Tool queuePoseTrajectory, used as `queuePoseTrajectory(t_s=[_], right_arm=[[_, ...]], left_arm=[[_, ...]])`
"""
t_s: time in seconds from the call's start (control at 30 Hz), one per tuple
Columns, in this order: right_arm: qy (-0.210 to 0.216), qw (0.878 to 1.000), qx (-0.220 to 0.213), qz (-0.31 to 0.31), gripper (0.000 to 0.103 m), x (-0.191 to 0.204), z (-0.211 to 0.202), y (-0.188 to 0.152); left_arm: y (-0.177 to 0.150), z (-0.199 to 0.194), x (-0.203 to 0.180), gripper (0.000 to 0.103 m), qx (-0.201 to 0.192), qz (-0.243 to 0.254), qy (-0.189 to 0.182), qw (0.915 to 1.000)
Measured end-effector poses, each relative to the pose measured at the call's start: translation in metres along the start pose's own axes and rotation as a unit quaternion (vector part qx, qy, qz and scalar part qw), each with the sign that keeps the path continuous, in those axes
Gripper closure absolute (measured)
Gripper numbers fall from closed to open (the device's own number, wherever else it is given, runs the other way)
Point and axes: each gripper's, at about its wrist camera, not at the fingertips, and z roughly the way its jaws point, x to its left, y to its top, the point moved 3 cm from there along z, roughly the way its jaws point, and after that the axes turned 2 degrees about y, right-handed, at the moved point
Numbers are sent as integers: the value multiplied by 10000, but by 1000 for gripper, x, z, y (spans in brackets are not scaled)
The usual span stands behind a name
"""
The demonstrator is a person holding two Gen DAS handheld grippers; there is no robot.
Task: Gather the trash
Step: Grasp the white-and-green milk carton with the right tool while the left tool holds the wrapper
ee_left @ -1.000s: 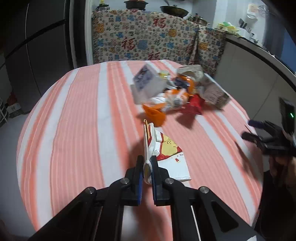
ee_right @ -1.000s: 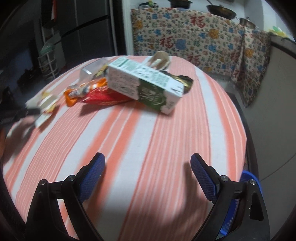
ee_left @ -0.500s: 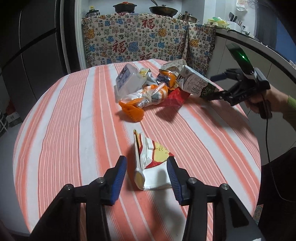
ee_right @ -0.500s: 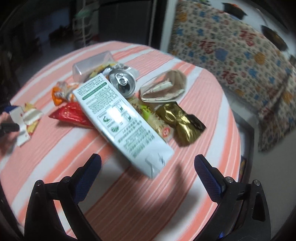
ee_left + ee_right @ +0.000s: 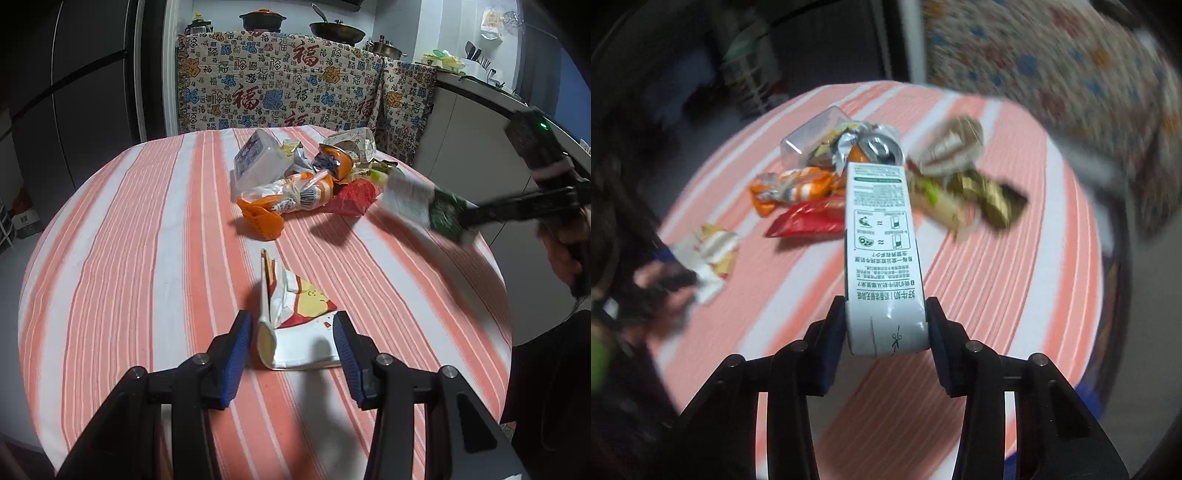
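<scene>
Two grippers work over a round table [image 5: 110, 258] covered in an orange-and-white striped cloth. The right gripper [image 5: 886, 325] is closing its jaws on the near end of a white and green milk carton [image 5: 882, 251]; both blue pads touch the carton's sides, and the carton points away toward the heap of trash. In the left wrist view the same carton [image 5: 421, 201] sits at the right of the table, blurred, at the tip of the right gripper's black fingers, with a hand [image 5: 565, 243] behind it.

The left gripper [image 5: 295, 343] stands spread, its pads on either side of a crumpled white, red and yellow wrapper [image 5: 291, 325] that lies on the cloth near the table's front edge; neither pad presses it.

Farther back lies the heap: an orange snack bag [image 5: 291, 195], a red wrapper [image 5: 354, 195], a clear plastic box [image 5: 258, 162], a dented can [image 5: 882, 147] and a gold wrapper [image 5: 990, 199].
</scene>
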Motion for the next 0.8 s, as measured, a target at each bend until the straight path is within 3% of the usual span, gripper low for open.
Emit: queuePoseTrajectory(t_s=[0.07,0.17,0.23,0.3,0.37,0.47,0.53,0.6,0.7,0.8], right_arm=[[665,9964,-38,522,61,3,-6,-22],[1030,9874,-50,1204,60,-8,-1,-41],[869,9844,-184,1520,59,-22,0,-53],[847,9781,-407,1860,47,-38,-1,-55],[697,9730,-633,2108,44,-54,-8,-59],[15,9752,-997,1976,29,-64,-20,-63],[-392,9764,-1251,1719,27,-63,-29,-63],[-502,9790,-1405,1391,24,-53,-35,-60],[-558,9856,-1365,830,11,-30,-40,-50],[-873,9916,-943,116,9,1,-28,-37]], left_arm=[[-1,1,-2,57,11,-2,-17,10000],[-2,3,-5,57,55,-1,-13,10000],[-2,1,-4,57,56,-4,6,10000],[-2,-2,-3,57,46,-34,28,10000],[-1,-5,-1,57,27,-69,54,10000],[0,-6,0,57,32,-94,95,9999],[1,-6,-3,56,60,-55,80,9999],[1,-7,-9,49,65,54,35,10000],[0,-8,-17,44,46,234,107,9997],[2,-6,-18,44,69,271,271,9992]])
